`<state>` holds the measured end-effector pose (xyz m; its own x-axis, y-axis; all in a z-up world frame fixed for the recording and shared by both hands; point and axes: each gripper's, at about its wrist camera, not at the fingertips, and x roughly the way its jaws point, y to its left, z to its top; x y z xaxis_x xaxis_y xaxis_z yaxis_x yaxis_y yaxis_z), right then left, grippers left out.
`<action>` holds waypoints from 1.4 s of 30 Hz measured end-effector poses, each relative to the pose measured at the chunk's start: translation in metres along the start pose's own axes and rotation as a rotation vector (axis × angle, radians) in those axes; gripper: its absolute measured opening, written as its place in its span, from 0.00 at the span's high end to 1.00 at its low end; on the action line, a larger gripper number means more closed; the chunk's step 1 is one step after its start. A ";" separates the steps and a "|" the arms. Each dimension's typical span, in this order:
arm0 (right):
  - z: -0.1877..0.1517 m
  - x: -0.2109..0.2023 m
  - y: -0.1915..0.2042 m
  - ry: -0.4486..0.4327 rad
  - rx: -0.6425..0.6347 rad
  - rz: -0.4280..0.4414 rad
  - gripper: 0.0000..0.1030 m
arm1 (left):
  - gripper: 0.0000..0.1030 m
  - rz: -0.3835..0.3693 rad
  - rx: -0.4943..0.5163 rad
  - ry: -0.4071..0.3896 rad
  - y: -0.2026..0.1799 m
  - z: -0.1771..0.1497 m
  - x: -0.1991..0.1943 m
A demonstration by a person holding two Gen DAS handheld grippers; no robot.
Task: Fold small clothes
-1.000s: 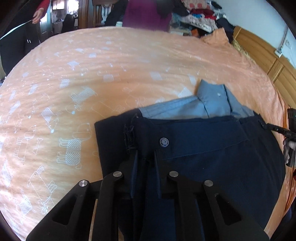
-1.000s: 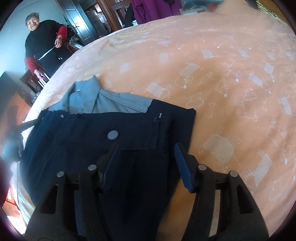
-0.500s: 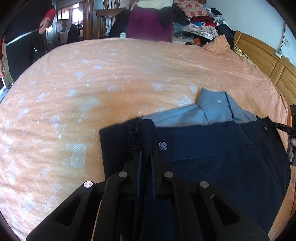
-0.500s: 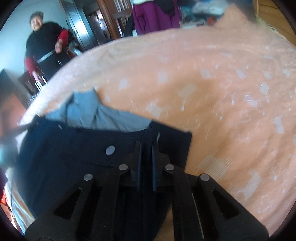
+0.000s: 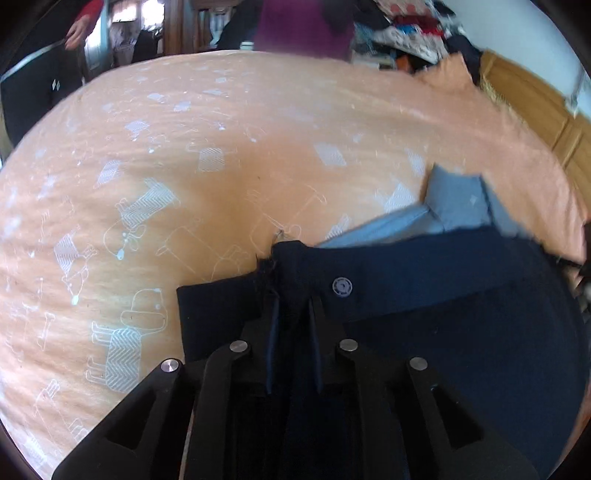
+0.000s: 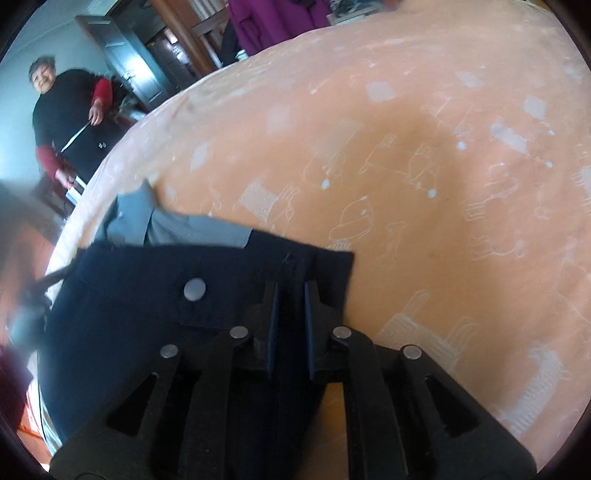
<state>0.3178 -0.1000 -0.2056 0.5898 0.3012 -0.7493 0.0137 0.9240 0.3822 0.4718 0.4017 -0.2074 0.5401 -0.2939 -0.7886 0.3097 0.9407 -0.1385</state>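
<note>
A dark navy garment (image 5: 436,332) with a round snap button (image 5: 342,286) lies on the orange bedsheet (image 5: 229,177). My left gripper (image 5: 293,306) is shut on its near-left edge. In the right wrist view the same navy garment (image 6: 140,302) shows its grey button (image 6: 195,289), and my right gripper (image 6: 290,291) is shut on the waistband near its right corner. A light blue shirt (image 5: 454,214) pokes out from under the navy cloth, its collar (image 6: 129,218) visible on the far side.
The bedsheet (image 6: 443,184) with white dog prints spreads wide ahead. A wooden headboard (image 5: 535,110) runs along the right. Piled clothes (image 5: 406,33) sit beyond the bed. A person in black with red sleeves (image 6: 70,122) stands at the bed's far side.
My right gripper went from open to shut on the navy waistband. Both grippers have lifted and shifted slightly with the cloth; the left stayed shut throughout.
</note>
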 end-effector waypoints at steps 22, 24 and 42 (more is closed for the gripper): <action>-0.177 -0.129 0.063 0.078 -0.173 0.056 0.40 | 0.70 -0.027 -0.368 -0.028 0.040 -0.194 -0.172; -0.181 -0.136 0.058 0.077 -0.139 0.043 0.39 | 0.72 0.025 -0.374 -0.002 0.049 -0.212 -0.188; -0.223 -0.190 0.192 0.147 -0.245 0.296 0.31 | 0.51 -0.403 -0.573 -0.226 0.001 -0.264 -0.313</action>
<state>0.0285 0.0728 -0.1107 0.4177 0.5763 -0.7025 -0.3421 0.8160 0.4660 0.0962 0.5392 -0.1186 0.6378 -0.6051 -0.4765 0.0936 0.6750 -0.7319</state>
